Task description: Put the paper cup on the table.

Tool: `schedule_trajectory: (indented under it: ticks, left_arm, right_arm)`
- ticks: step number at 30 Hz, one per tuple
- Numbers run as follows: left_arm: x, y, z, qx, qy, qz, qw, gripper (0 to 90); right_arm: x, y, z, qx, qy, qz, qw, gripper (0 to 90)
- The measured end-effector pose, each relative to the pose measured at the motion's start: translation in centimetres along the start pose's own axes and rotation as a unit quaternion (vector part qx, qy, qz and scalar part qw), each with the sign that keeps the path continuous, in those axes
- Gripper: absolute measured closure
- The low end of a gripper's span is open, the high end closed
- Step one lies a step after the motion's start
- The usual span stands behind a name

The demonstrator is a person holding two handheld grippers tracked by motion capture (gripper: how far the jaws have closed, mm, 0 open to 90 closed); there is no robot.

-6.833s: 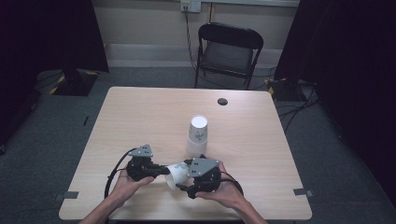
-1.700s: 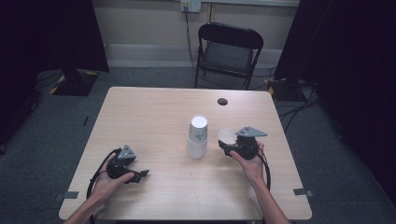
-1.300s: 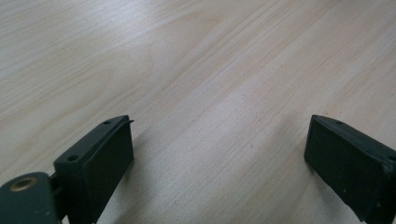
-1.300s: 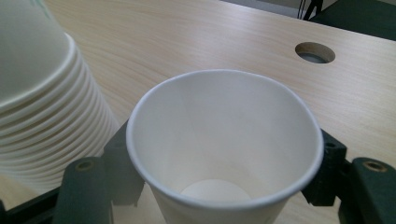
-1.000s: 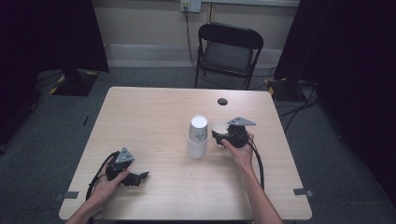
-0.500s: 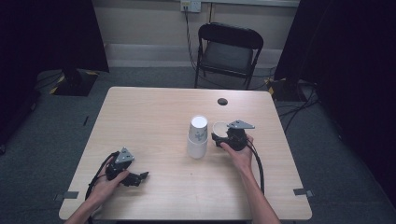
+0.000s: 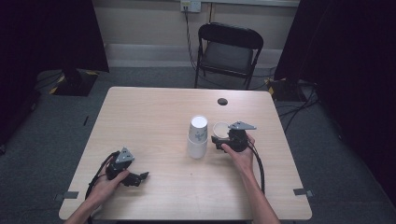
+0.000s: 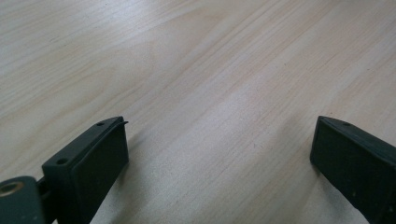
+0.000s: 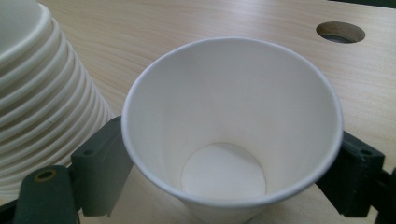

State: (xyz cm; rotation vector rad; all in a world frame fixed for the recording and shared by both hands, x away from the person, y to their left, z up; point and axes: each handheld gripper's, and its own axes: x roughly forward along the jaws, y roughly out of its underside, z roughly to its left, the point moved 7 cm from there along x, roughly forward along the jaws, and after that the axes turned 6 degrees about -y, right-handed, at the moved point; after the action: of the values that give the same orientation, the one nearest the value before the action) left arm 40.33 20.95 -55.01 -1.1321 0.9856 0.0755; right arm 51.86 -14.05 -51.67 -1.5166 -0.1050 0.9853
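Observation:
A tall stack of white paper cups (image 7: 197,137) stands upside down near the table's middle; its ribbed rims (image 9: 37,93) show in the right gripper view. Just right of it a single white paper cup (image 7: 220,128) stands upright and empty (image 9: 233,126). My right gripper (image 7: 218,136) has this cup between its jaws (image 9: 229,179), which have just been opening; the cup's rim is round and unsqueezed. My left gripper (image 7: 138,178) rests low at the front left, its jaws wide apart over bare wood (image 8: 219,158).
The light wooden table (image 7: 154,112) has a round cable hole (image 7: 222,101) at the back right, also seen as a dark hole (image 9: 340,31) beyond the cup. A black folding chair (image 7: 229,49) stands behind the table. Cables trail from both grippers.
The right hand has brought the single cup leftward from the table's right side to just beside the stack, then held there. The left hand has stayed at the front left.

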Motion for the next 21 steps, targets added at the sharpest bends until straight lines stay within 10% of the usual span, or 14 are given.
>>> schedule_trajectory:
  ticks: [21]
  left_arm:
    - [0.1, 0.0, 0.3, -0.006, -0.009, 0.007, 0.9999, 0.0]
  right_arm:
    - [-2.9, 0.9, 0.2, -0.007, 0.002, 0.015, 0.9999, 14.8]
